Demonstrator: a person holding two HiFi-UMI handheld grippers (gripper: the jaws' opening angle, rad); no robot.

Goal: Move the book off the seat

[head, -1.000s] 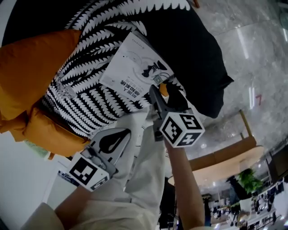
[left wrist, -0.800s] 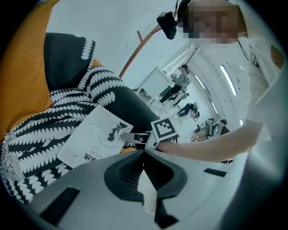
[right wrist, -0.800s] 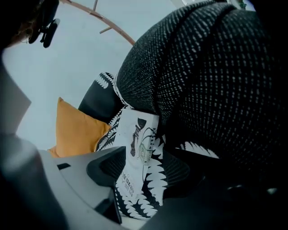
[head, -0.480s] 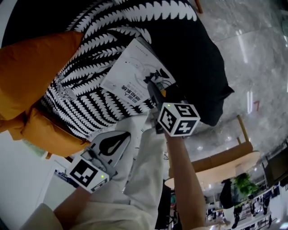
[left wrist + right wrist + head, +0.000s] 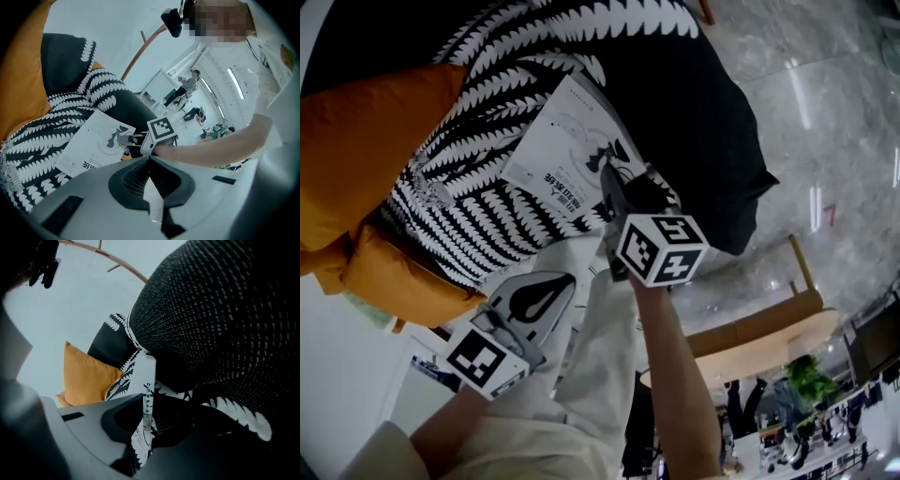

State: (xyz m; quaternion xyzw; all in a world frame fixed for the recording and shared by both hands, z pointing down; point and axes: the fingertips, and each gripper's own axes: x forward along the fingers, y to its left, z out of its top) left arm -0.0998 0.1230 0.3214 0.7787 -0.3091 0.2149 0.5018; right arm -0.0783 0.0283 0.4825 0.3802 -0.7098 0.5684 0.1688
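Observation:
A white book lies on the black-and-white leaf-patterned seat cushion. My right gripper is at the book's near right corner, and its jaws have just been closing with that corner between them. In the right gripper view the book's edge stands upright between the jaws of the right gripper, pinched. My left gripper hangs back below the cushion with its jaws together and holds nothing. From the left gripper I see the book and the right gripper on its corner.
An orange pillow leans at the seat's left side. The chair's dark rounded shell curves along the right. Grey marble floor lies beyond it. A person's light trousers are below the grippers.
The right gripper has moved a little up and left onto the book's corner and its jaws have closed on it. The left gripper has stayed where it was.

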